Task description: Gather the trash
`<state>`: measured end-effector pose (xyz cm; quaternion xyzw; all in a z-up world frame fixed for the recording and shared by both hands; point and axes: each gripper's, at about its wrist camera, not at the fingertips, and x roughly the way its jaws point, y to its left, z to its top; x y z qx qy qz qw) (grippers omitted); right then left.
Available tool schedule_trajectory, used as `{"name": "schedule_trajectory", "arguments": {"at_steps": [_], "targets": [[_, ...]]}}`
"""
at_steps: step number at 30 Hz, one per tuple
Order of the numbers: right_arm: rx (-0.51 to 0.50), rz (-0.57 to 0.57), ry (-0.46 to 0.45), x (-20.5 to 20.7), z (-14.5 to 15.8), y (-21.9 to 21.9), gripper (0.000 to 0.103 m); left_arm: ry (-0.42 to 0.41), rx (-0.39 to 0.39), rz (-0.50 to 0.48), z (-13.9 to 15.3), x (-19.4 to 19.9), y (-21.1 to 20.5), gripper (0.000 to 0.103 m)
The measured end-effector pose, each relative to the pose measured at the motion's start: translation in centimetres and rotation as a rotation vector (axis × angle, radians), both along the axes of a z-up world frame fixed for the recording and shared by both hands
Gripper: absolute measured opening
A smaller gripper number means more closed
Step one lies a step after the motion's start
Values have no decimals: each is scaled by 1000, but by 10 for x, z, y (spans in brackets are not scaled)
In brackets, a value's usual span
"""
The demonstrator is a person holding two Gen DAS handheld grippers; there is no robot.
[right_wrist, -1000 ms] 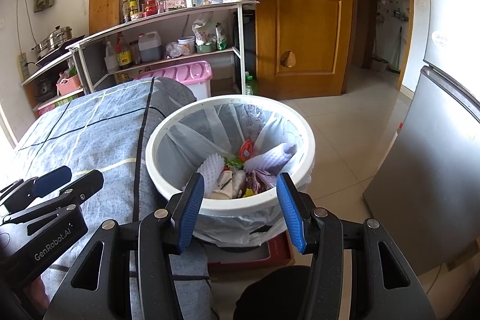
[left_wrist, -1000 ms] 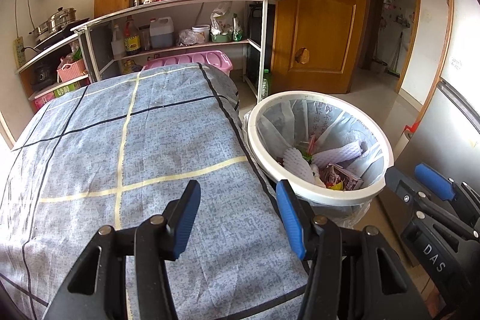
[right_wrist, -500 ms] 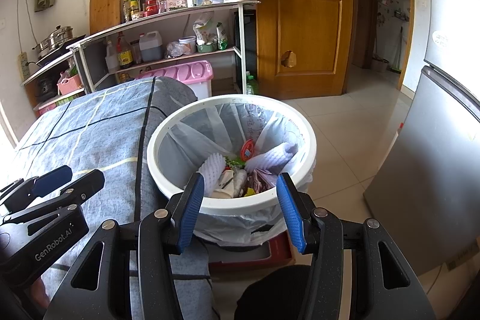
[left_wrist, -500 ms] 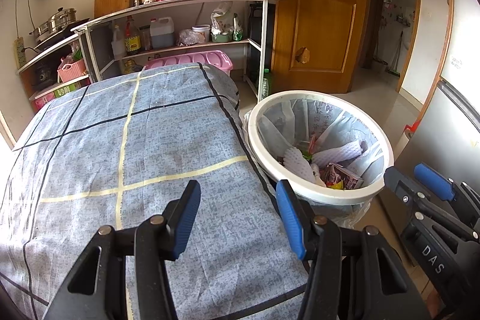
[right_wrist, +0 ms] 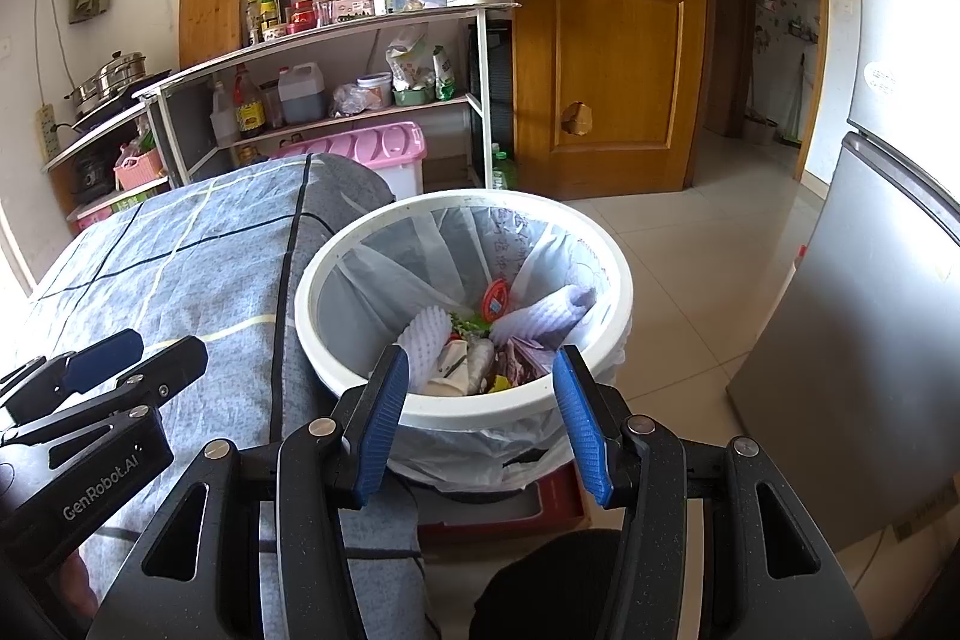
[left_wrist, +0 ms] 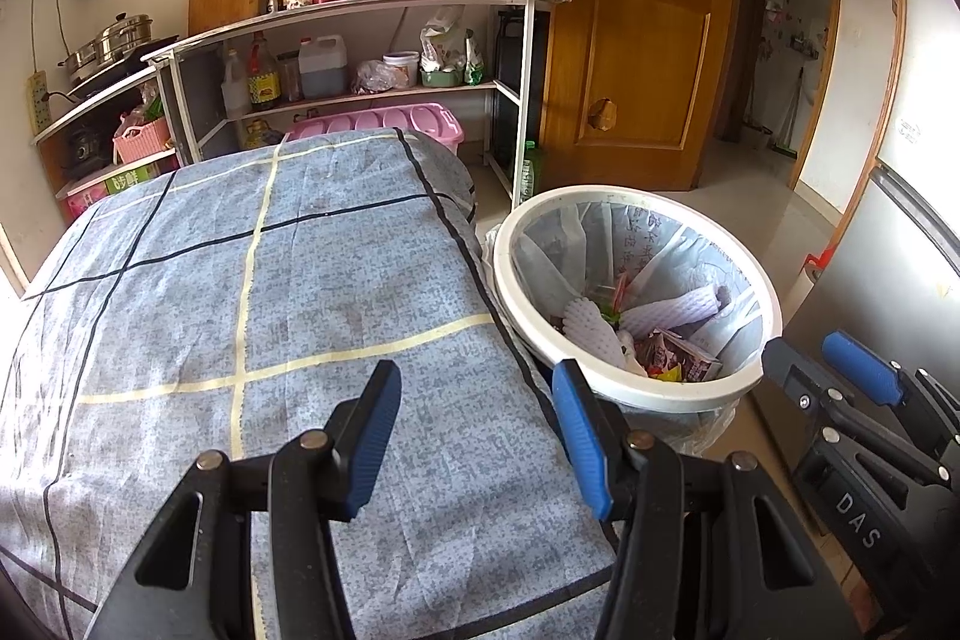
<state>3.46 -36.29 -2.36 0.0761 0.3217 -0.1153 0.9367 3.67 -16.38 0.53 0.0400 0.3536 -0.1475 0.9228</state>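
Nothing has moved since before — the left gripper [left_wrist: 474, 430] and right gripper [right_wrist: 477, 418] stay wide open, holding nothing, by the round white trash bin [right_wrist: 360, 250] — full of wrappers.

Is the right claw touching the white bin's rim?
Cannot tell. In the right wrist view the open right claw overlaps the bin rim, but depth is unclear.

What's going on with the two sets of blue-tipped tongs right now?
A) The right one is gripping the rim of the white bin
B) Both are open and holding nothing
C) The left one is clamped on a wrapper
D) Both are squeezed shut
B: the left tongs gape over the blue checked cloth, and the right tongs gape in front of the white bin, with nothing between either pair of fingers.
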Motion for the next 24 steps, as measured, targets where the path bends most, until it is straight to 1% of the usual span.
{"name": "schedule_trajectory", "arguments": {"at_steps": [24], "targets": [[-2,0,1,-1,1,0,51,3,13,9,-1,0,-1,55]]}}
